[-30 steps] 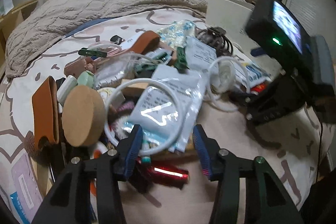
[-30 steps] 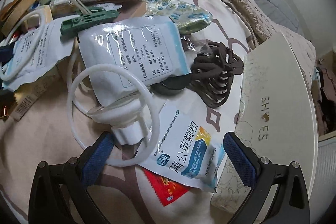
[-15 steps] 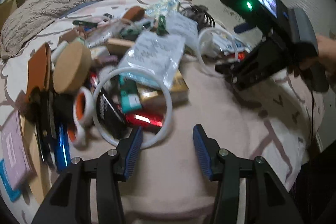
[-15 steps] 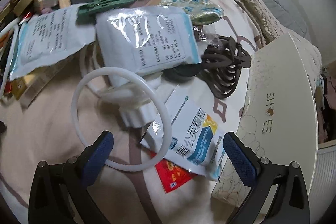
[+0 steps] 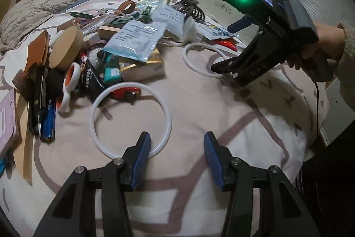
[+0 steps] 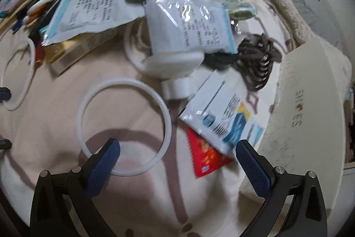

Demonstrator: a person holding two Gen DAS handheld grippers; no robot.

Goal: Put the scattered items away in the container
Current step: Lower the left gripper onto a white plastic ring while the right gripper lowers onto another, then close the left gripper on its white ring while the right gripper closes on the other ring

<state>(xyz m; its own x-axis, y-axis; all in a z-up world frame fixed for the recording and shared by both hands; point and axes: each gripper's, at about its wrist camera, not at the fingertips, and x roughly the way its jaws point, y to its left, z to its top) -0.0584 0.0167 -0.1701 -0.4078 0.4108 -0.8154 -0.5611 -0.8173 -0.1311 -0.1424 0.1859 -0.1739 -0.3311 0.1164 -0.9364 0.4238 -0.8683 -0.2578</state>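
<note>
Both grippers were shown poised over a pink patterned bedspread [image 5: 199, 103] strewn with clutter. The left gripper [image 5: 177, 148] was held with fingers apart and empty; a white plastic ring [image 5: 131, 119] lay flat just ahead, its near rim at the left fingertip. The right gripper [image 6: 177, 157] was likewise spread wide and empty above a second white ring [image 6: 124, 126], beside a blue-and-white medicine sachet [image 6: 224, 117] and a red packet [image 6: 204, 159]. The closed cream shoebox [image 6: 310, 114], judged the container, stood just right of these. The step was judged an approach to a first pick; next, a ring's rim would need straddling and pinching.
</note>
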